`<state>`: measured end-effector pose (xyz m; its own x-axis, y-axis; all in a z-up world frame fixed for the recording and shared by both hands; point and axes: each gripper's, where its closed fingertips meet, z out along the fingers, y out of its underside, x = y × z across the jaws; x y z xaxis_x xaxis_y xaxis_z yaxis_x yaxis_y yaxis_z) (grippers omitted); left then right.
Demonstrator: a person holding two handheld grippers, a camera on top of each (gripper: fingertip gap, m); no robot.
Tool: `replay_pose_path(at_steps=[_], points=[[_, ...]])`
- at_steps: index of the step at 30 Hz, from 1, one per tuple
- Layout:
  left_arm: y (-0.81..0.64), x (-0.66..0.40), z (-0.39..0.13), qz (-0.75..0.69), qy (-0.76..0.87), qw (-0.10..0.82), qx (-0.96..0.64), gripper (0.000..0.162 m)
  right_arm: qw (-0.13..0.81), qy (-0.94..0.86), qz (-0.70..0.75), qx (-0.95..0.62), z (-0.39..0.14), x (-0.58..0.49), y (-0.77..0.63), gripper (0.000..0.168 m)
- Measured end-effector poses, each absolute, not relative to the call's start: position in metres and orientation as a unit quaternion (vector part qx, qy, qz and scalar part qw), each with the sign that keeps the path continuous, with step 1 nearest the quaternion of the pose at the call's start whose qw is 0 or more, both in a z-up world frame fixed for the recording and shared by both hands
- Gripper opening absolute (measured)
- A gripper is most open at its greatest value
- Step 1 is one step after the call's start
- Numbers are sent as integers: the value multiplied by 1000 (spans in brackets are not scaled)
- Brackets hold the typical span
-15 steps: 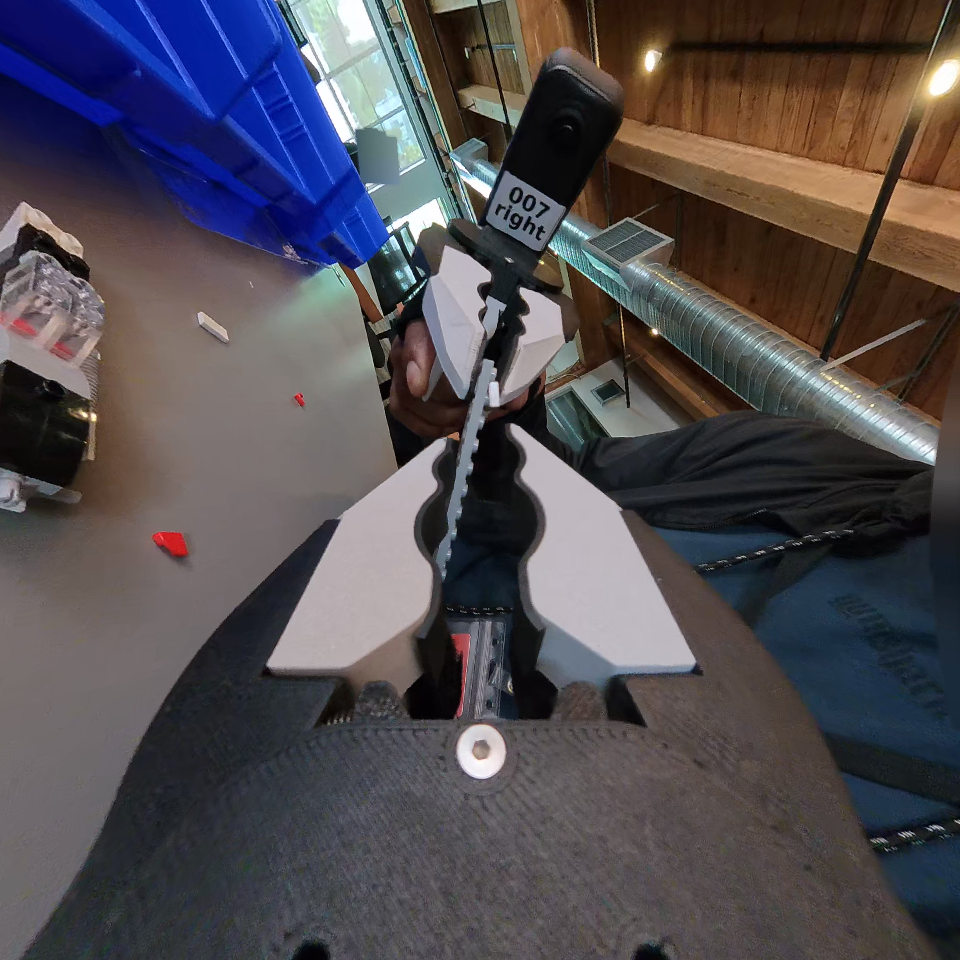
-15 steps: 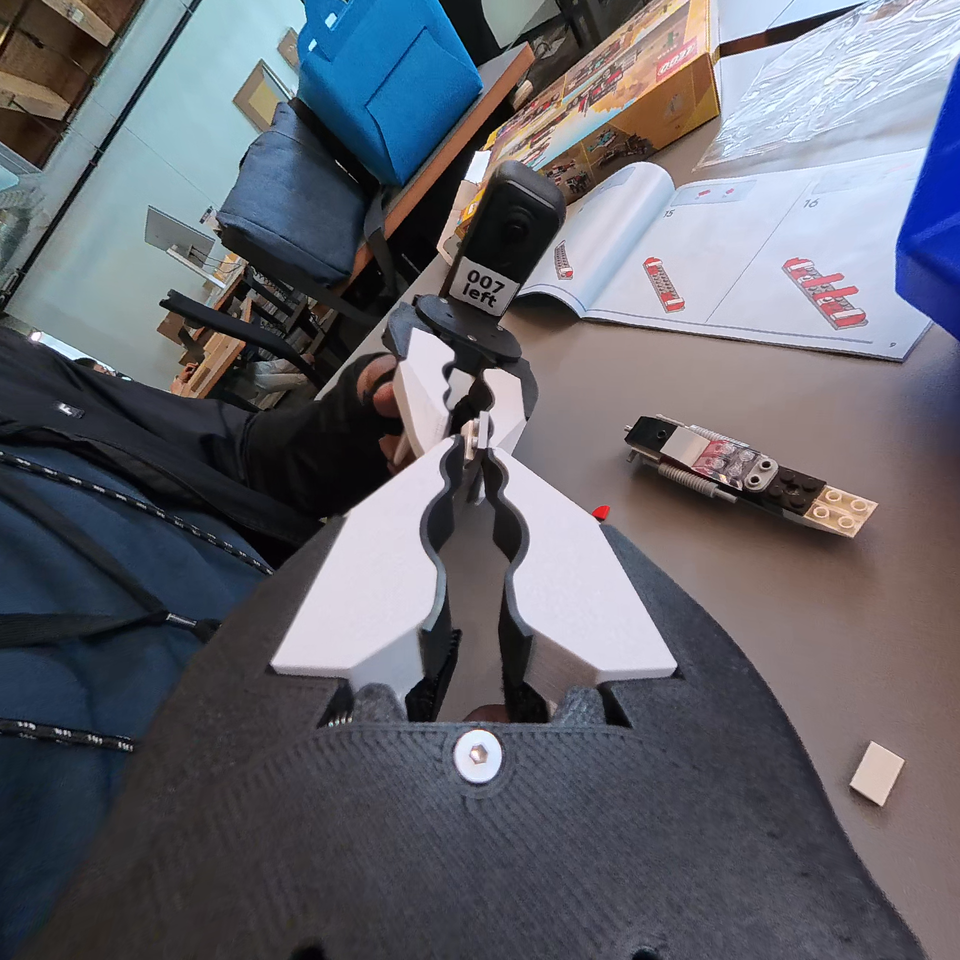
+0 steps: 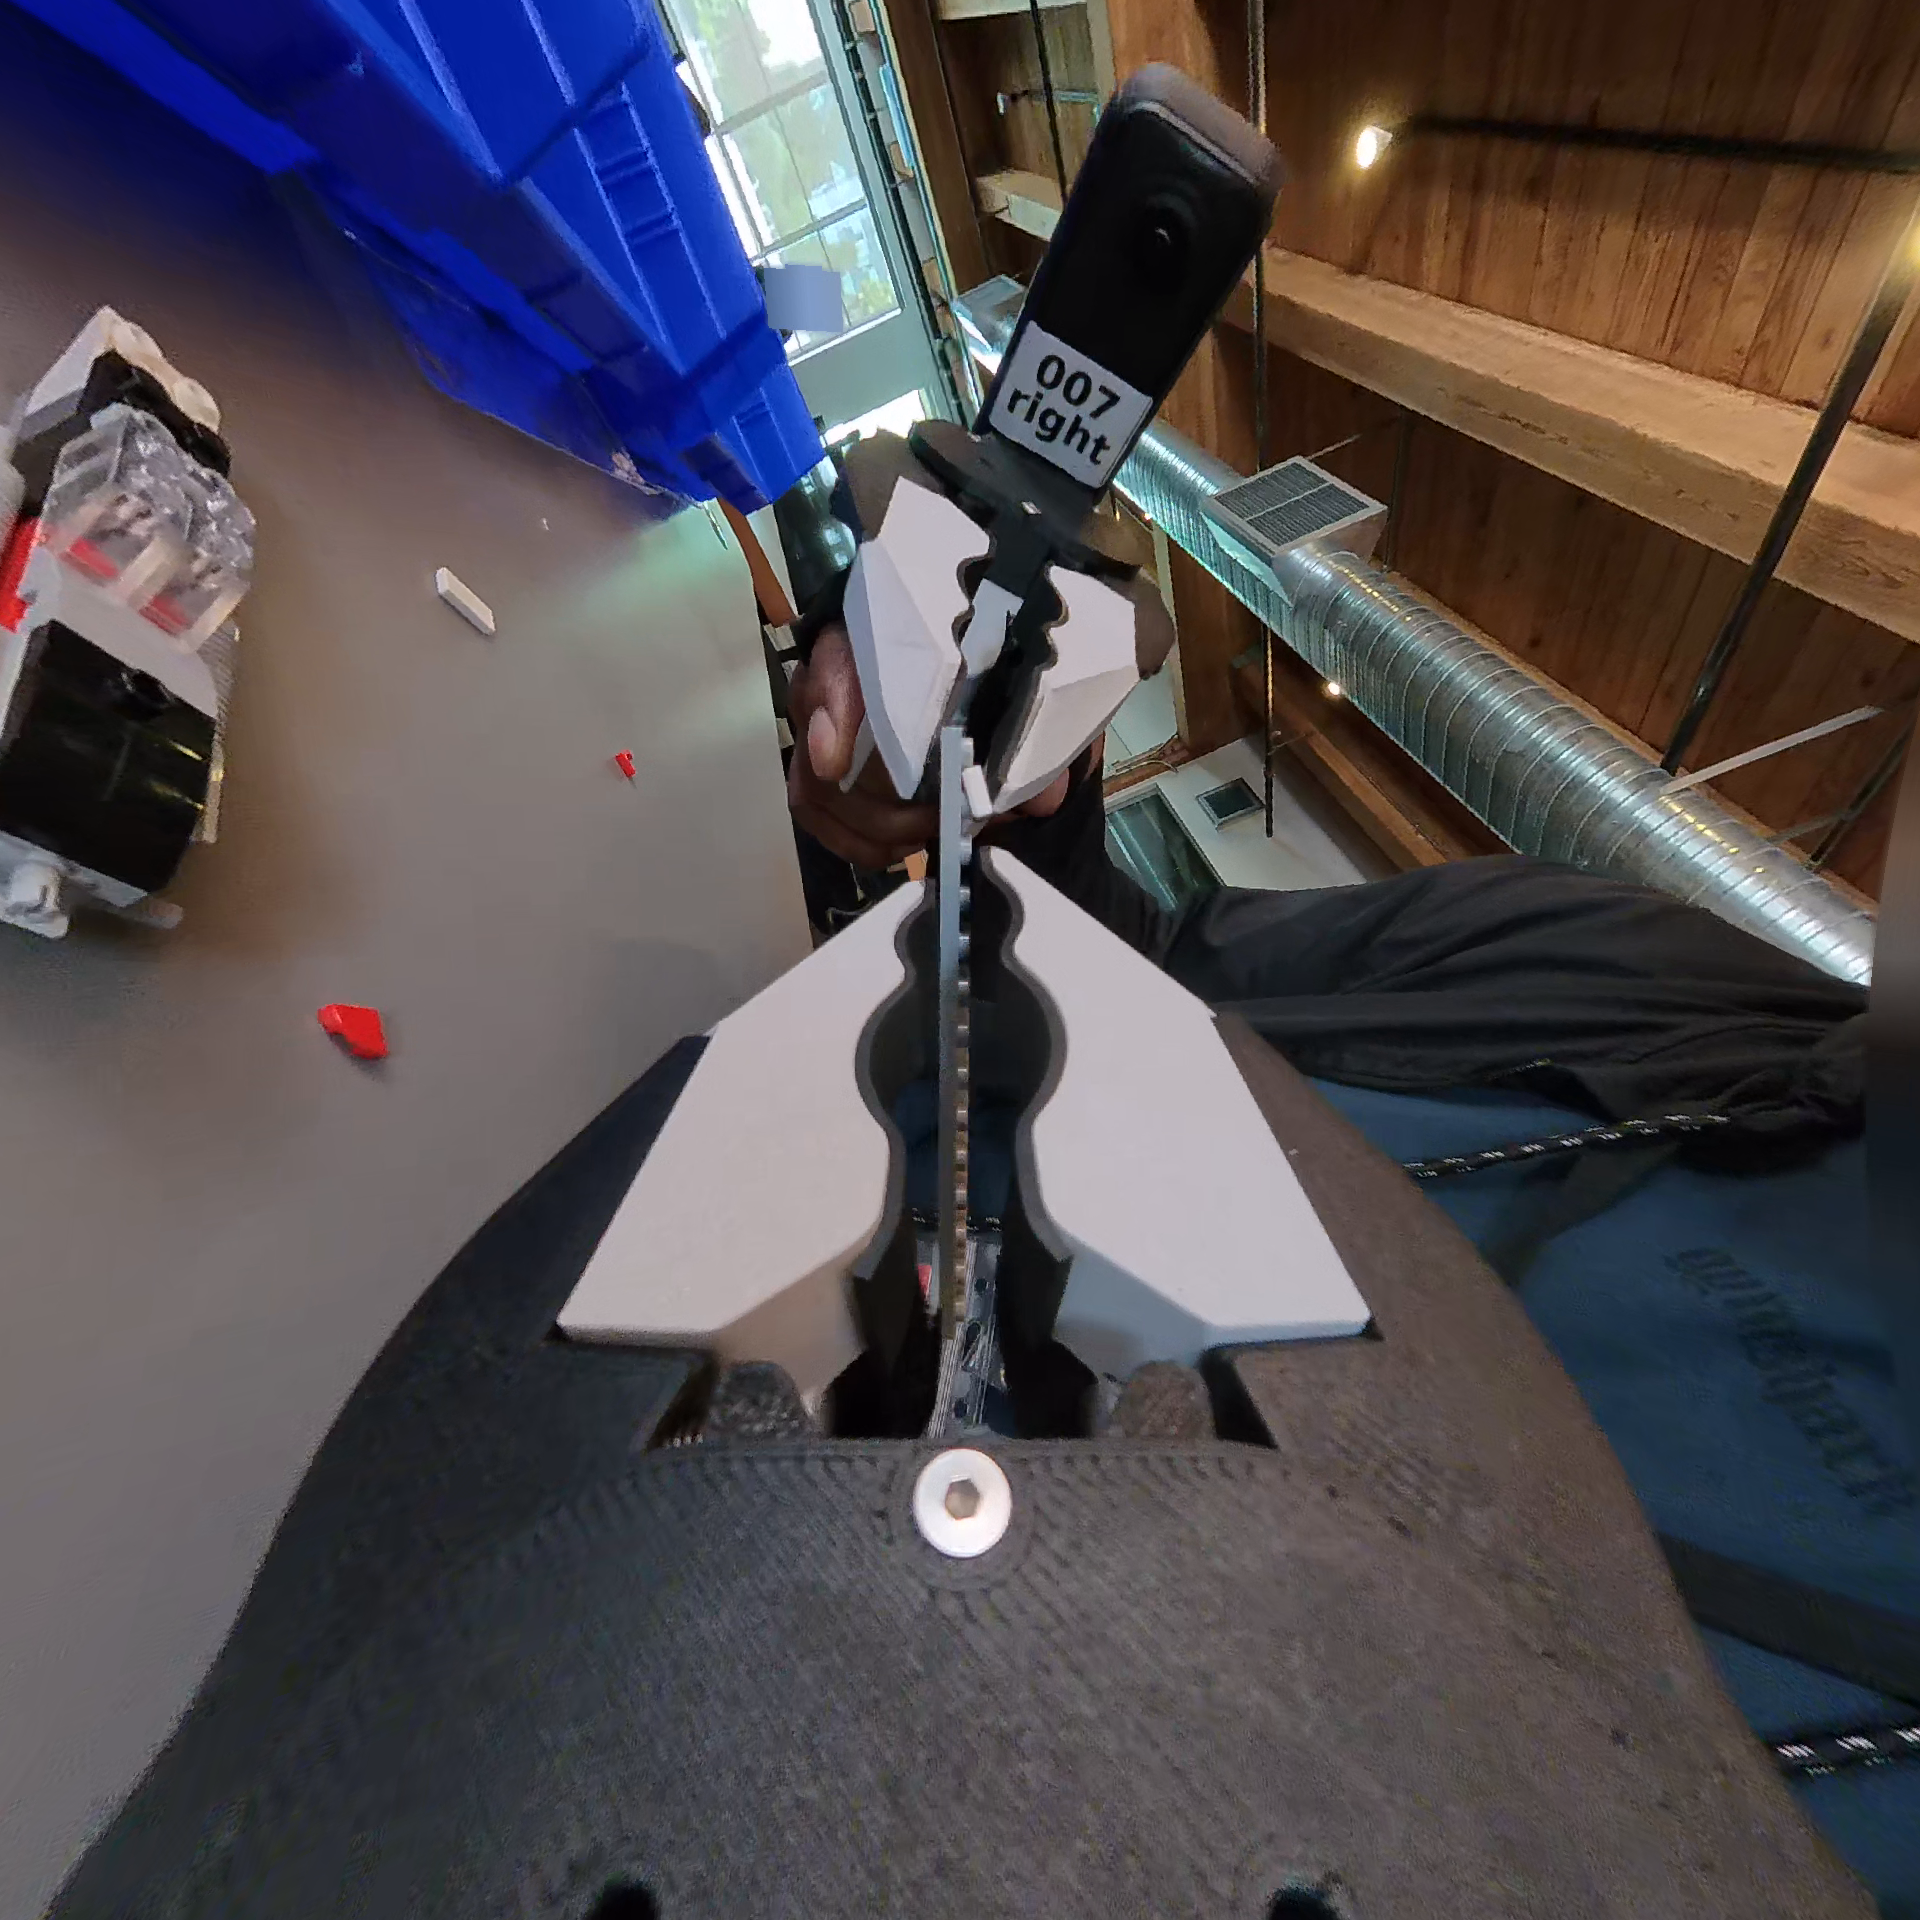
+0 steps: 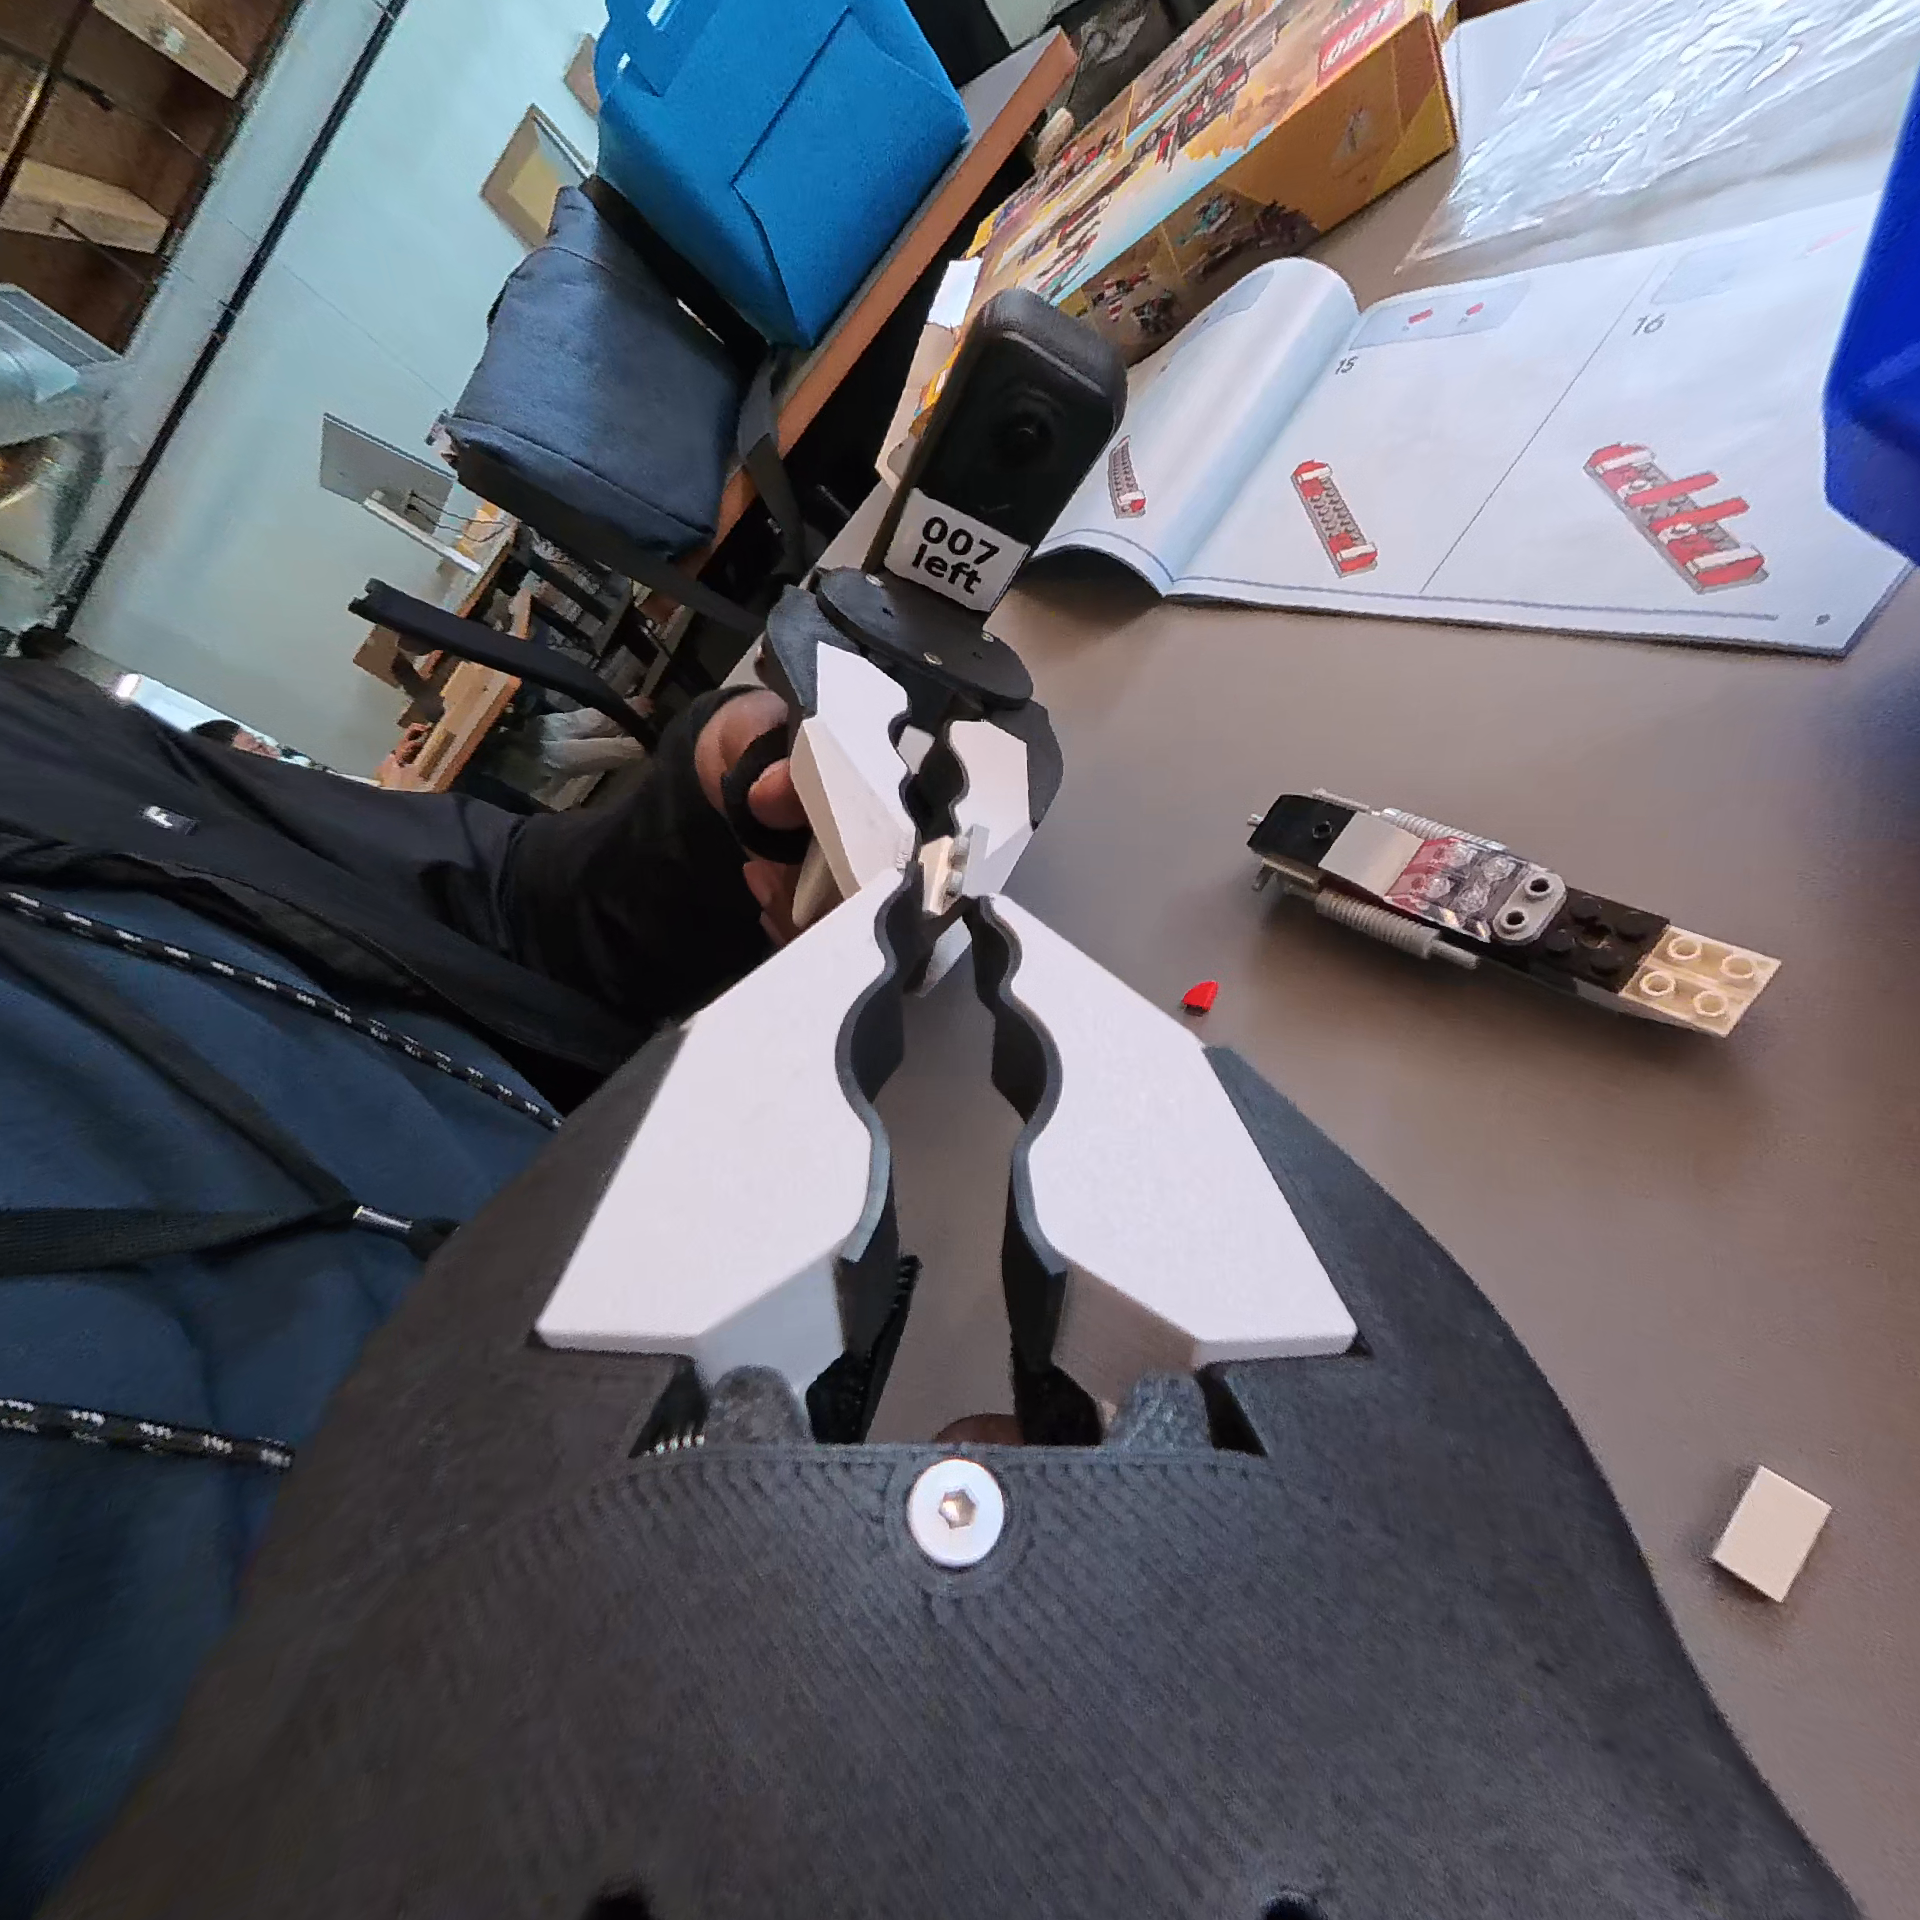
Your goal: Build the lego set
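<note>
My left gripper [image 3: 956, 883] is shut on a long grey studded plate [image 3: 954, 1049], held edge-on and sticking out past its tips. My right gripper [image 3: 968, 792] meets it tip to tip above the table's near edge. It is shut on a small white piece [image 3: 977, 790] that touches the plate's far end. In the right wrist view my right gripper [image 4: 940, 899] pinches that small piece [image 4: 943, 871] against the left gripper [image 4: 935, 836]. A partly built black, grey and red model [image 4: 1507, 904] lies on the grey table [image 4: 1455, 1195]; it also shows in the left wrist view [image 3: 104, 675].
An open instruction booklet [image 4: 1507, 447] and the set's box [image 4: 1226, 166] lie at the far side. A blue bin [image 3: 468, 208] stands behind the model. Loose on the table are a red piece [image 3: 353, 1029], a tiny red piece [image 3: 623, 764] and a white tile [image 4: 1769, 1545]. My left and right fingertips are right by each other.
The long plate has swung from slanted to straight along the left gripper's jaws. Both grippers stay tip to tip in about the same place.
</note>
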<state>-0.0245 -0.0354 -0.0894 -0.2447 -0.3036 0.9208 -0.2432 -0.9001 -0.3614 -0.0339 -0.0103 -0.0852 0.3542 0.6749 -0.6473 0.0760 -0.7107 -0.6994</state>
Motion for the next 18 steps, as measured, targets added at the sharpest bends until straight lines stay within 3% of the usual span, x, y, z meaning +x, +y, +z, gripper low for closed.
replay_pose_path(at_steps=[18], points=[[-34,-26,-95,-753,216,8,-622,6,257,-210,557,-762,-92,-29,-10,13]])
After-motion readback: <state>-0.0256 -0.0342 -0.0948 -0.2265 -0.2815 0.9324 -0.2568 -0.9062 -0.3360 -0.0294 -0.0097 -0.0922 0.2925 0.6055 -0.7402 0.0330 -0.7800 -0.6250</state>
